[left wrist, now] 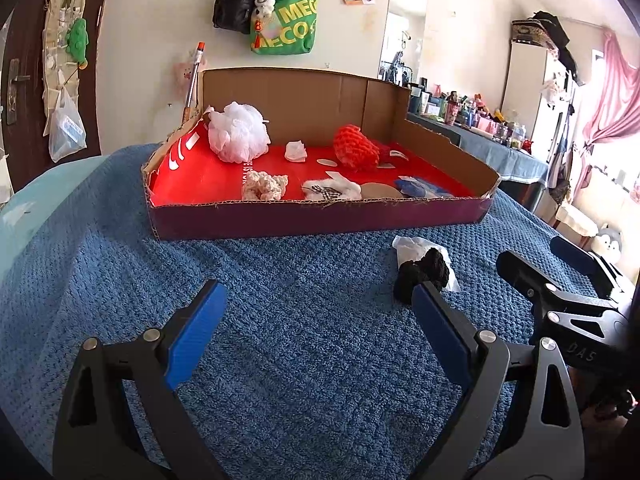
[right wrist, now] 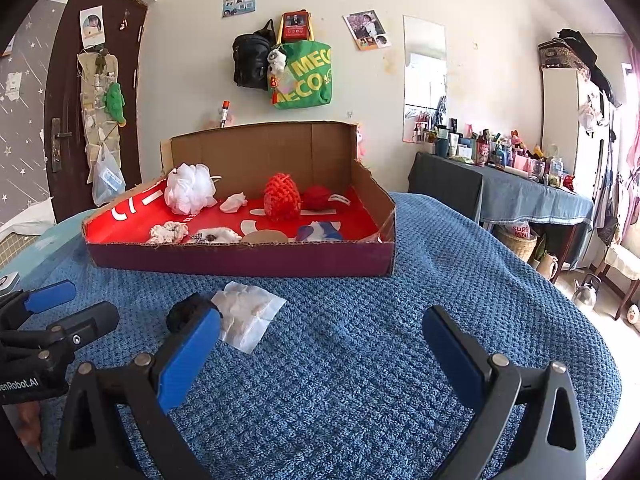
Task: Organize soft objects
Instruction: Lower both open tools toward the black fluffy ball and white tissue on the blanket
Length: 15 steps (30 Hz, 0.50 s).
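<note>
A shallow cardboard box (left wrist: 320, 218) (right wrist: 240, 258) with a red floor stands on the blue blanket. In it lie a white mesh puff (left wrist: 238, 132) (right wrist: 189, 188), a red knitted piece (left wrist: 356, 146) (right wrist: 282, 197), a cream scrunchie (left wrist: 264, 185), a white fluffy piece (left wrist: 332, 190) and a blue-white cloth (left wrist: 420, 188). In front of the box, a black scrunchie (left wrist: 422, 274) (right wrist: 184, 314) lies against a white tissue (left wrist: 412, 245) (right wrist: 246, 314) on the blanket. My left gripper (left wrist: 320, 320) is open and empty, left of the black scrunchie. My right gripper (right wrist: 320, 338) is open and empty, right of the tissue.
The blue blanket (left wrist: 280, 360) (right wrist: 460, 280) covers the bed. A table with bottles (right wrist: 520, 184) stands at the right. Bags (right wrist: 300, 72) hang on the wall behind the box. A door (right wrist: 80, 100) is at the left.
</note>
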Motion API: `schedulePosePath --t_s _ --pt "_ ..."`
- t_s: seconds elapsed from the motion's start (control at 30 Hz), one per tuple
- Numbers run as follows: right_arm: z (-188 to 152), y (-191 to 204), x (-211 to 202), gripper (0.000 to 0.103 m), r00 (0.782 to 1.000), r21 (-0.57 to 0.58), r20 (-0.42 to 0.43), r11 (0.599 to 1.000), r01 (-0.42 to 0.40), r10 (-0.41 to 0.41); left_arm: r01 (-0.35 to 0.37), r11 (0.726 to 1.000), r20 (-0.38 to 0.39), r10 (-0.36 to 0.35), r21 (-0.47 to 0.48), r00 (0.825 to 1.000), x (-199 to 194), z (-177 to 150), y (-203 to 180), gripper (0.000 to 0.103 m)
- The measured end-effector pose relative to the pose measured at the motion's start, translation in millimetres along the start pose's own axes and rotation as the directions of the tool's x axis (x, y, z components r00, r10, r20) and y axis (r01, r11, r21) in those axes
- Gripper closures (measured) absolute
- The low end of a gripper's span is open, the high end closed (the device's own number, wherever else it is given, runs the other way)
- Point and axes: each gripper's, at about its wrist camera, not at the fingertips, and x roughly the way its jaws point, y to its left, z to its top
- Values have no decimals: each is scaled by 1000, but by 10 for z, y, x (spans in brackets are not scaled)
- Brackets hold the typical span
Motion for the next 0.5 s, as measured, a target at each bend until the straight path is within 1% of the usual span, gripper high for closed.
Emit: schedulePosePath --t_s 0.23,0.4,0.5 --pt "-6 -8 4 0 1000 7 -7 1000 -4 4 -3 1000 -5 3 3 1000 4 -4 0 8" --pt "15 -40 60 0 998 17 -52 999 -27 28 -8 1000 -29 7 -11 1000 43 31 20 8" --pt "53 -90 109 0 995 40 -89 998 -48 52 -1 1000 -67 1 -5 998 88 78 14 8"
